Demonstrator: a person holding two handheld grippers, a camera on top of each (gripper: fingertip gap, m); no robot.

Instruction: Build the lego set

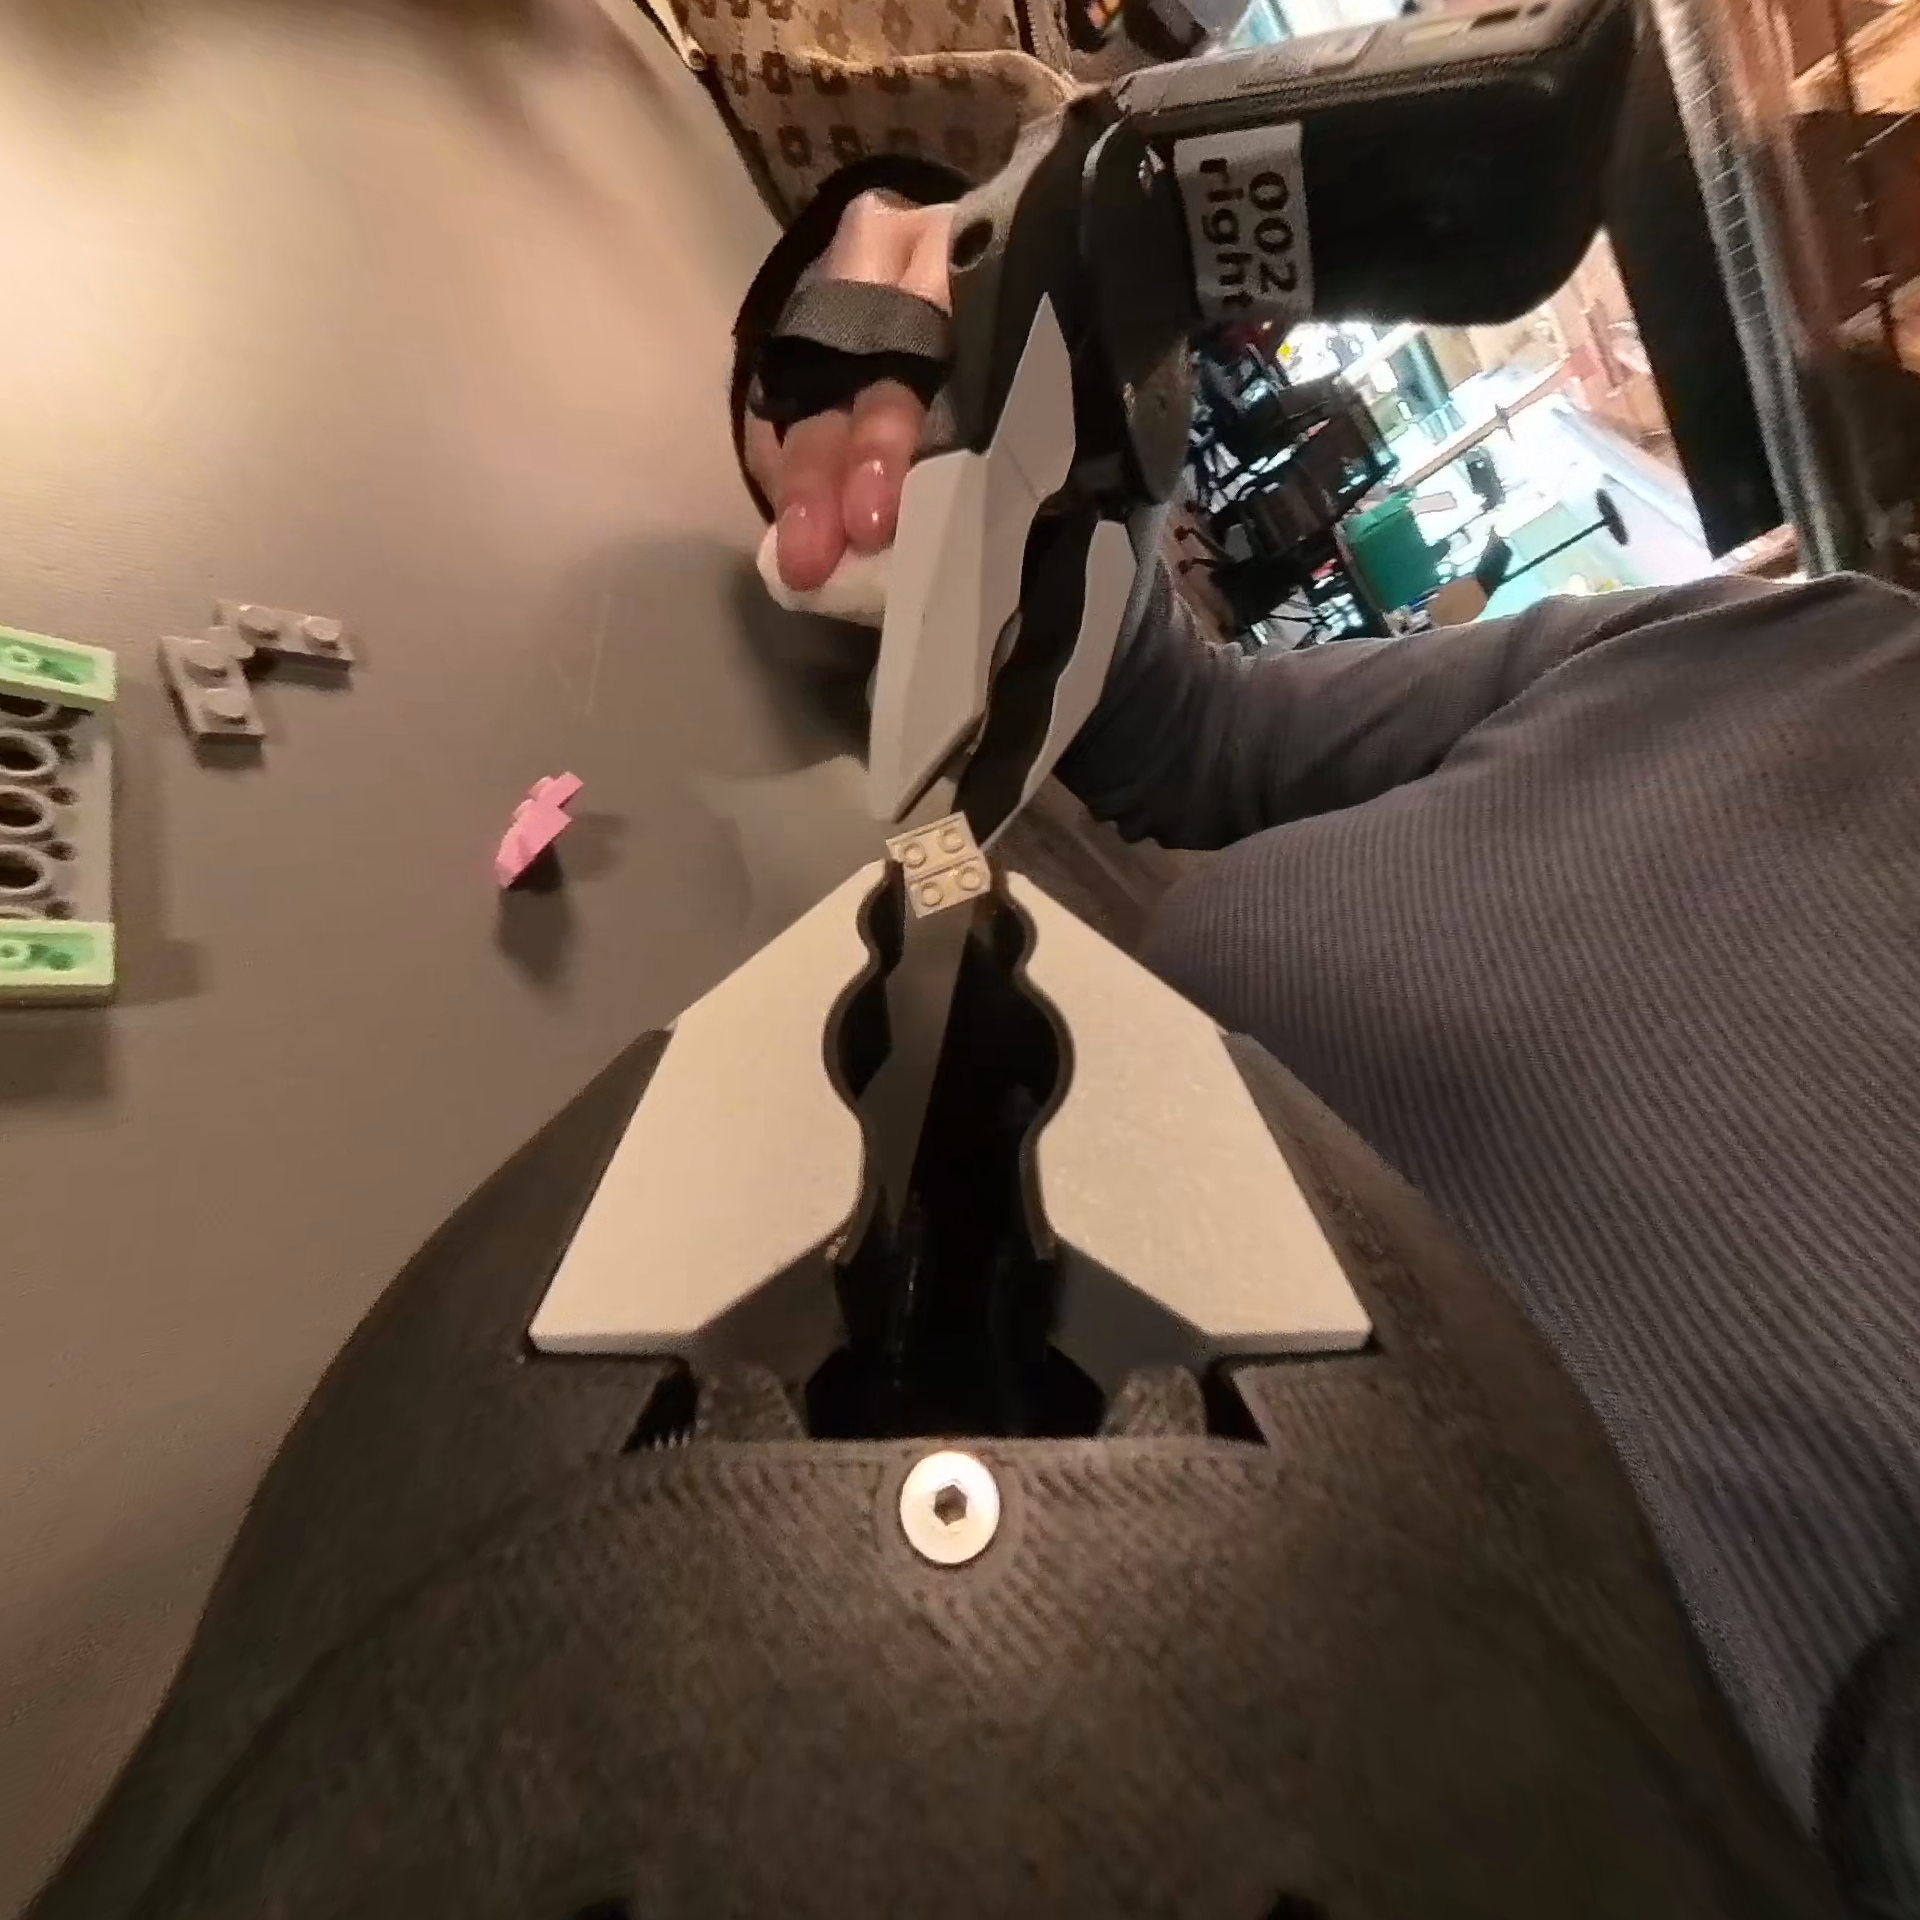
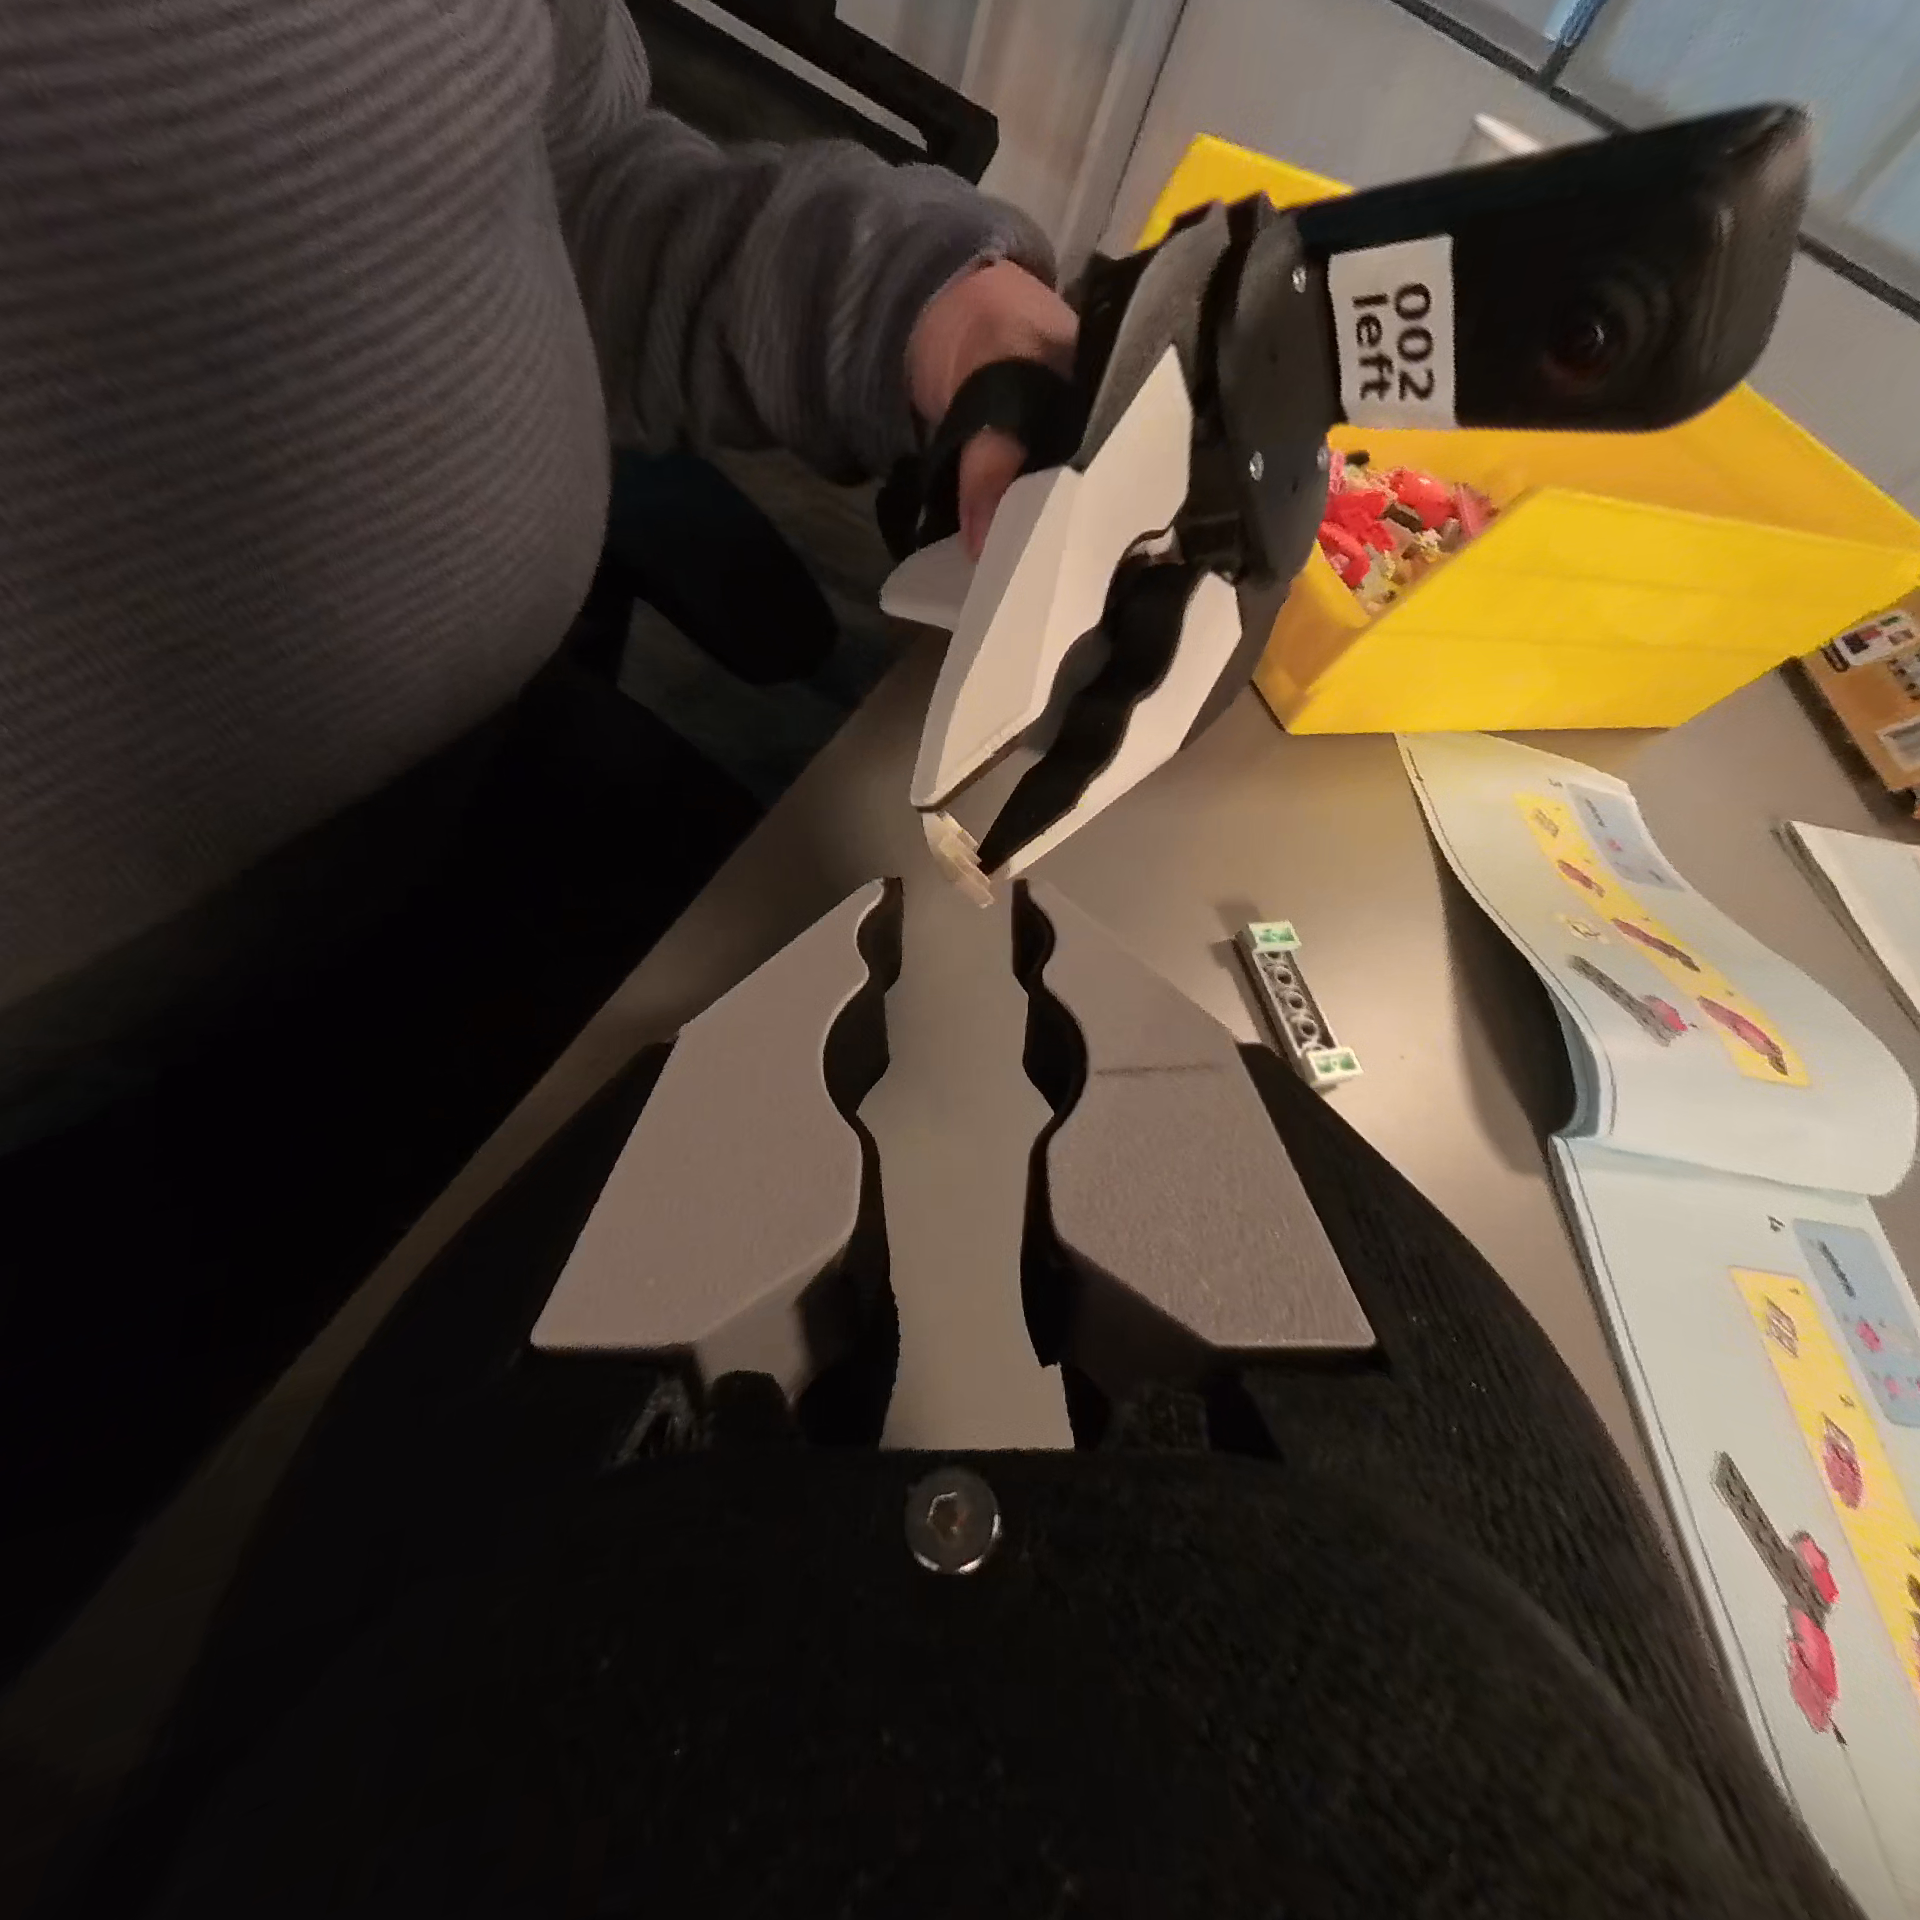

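Currently my left claw pinches the pale studded plate; right claw, just beside the plate, gapes bare. Only the right view shows the yellow bin beyond; only the left, the pink piece.

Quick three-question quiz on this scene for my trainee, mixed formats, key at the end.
1. True or false: the yellow bin contains bricks.
2. The pale studded plate is: A) gripped at the tip of the left tool; B) inside the bin; C) lying on the booklet.
3. Fill in: the small loose piece on the table, right of the grey plates, is coloured ___.
Key: 1 true; 2 A; 3 pink.
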